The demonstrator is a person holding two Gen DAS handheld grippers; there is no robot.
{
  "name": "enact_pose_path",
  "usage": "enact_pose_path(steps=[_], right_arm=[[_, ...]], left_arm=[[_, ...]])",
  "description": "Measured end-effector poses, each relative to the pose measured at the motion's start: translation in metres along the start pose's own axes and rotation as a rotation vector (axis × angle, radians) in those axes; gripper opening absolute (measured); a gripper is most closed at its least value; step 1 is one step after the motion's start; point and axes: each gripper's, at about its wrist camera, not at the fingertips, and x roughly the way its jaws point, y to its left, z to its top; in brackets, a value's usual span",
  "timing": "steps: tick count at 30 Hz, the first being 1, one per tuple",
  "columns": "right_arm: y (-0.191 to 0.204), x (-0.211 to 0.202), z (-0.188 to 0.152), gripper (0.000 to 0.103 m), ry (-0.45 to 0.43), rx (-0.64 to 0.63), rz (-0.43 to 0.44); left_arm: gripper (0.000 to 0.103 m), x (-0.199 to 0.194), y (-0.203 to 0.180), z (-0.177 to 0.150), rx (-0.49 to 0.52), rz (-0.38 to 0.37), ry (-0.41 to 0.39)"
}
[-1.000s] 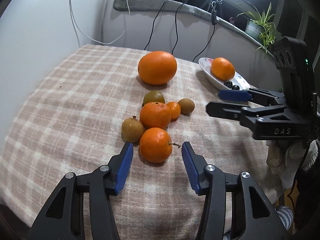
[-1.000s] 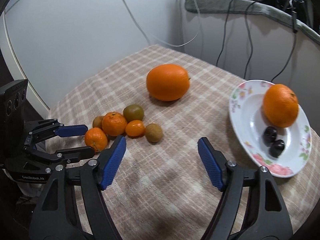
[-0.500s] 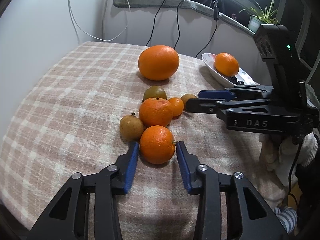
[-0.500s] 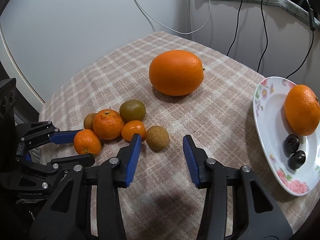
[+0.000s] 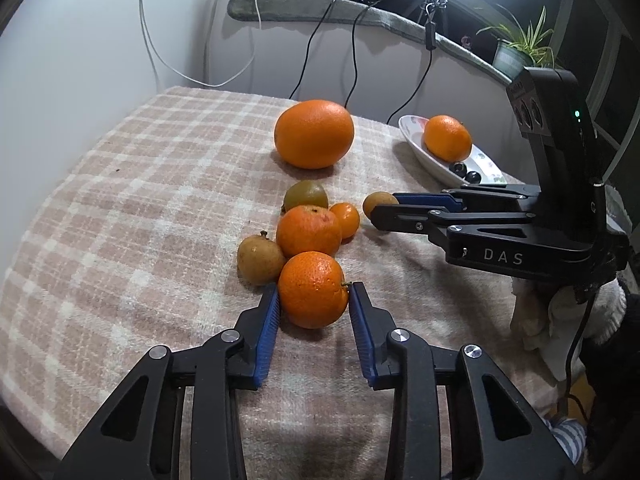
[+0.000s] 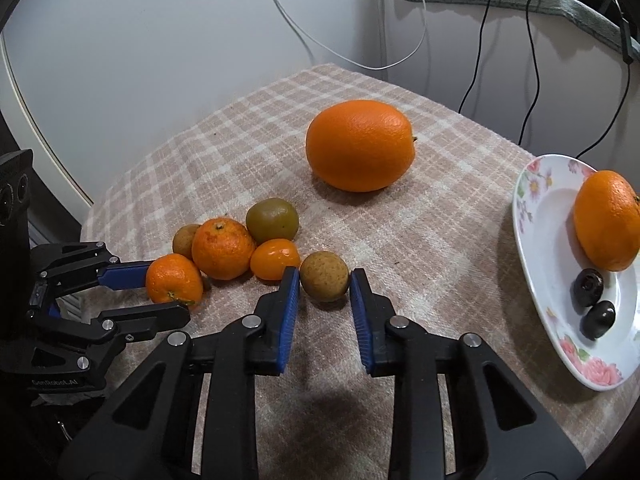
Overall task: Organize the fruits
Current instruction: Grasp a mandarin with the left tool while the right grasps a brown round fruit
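A small tangerine [image 5: 313, 289] sits at the near end of a fruit cluster on the checked cloth, and my left gripper [image 5: 314, 296] has both blue pads pressed against its sides. A small brown round fruit [image 6: 324, 276] lies at the cluster's right end. My right gripper [image 6: 324, 277] is closing its jaws on it, pads touching both sides. Between them lie a bigger tangerine [image 5: 309, 231], a tiny orange fruit [image 5: 346, 219], a greenish fruit [image 5: 306, 196] and a brown pear-shaped fruit [image 5: 260, 259]. A large orange [image 5: 314, 134] stands farther back.
A flowered white plate [image 6: 536, 216] at the right holds an orange [image 6: 606, 220] and two dark small fruits [image 6: 588, 286]. Cables hang down the wall behind the table. A potted plant [image 5: 516, 46] stands on the ledge. A gloved hand [image 5: 560, 312] grips the right tool.
Both grippers have narrowed from wide open. The left has closed onto the near tangerine. The right has come down to the cluster and closed around the brown fruit.
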Motion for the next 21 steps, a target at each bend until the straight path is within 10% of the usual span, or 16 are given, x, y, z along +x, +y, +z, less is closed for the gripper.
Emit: enact_pose_path(steps=[21], right_arm=[[-0.040, -0.069, -0.021, 0.027, -0.114, 0.113, -0.066]], left_arm=[[0.033, -0.002, -0.026, 0.026, 0.023, -0.081, -0.052]])
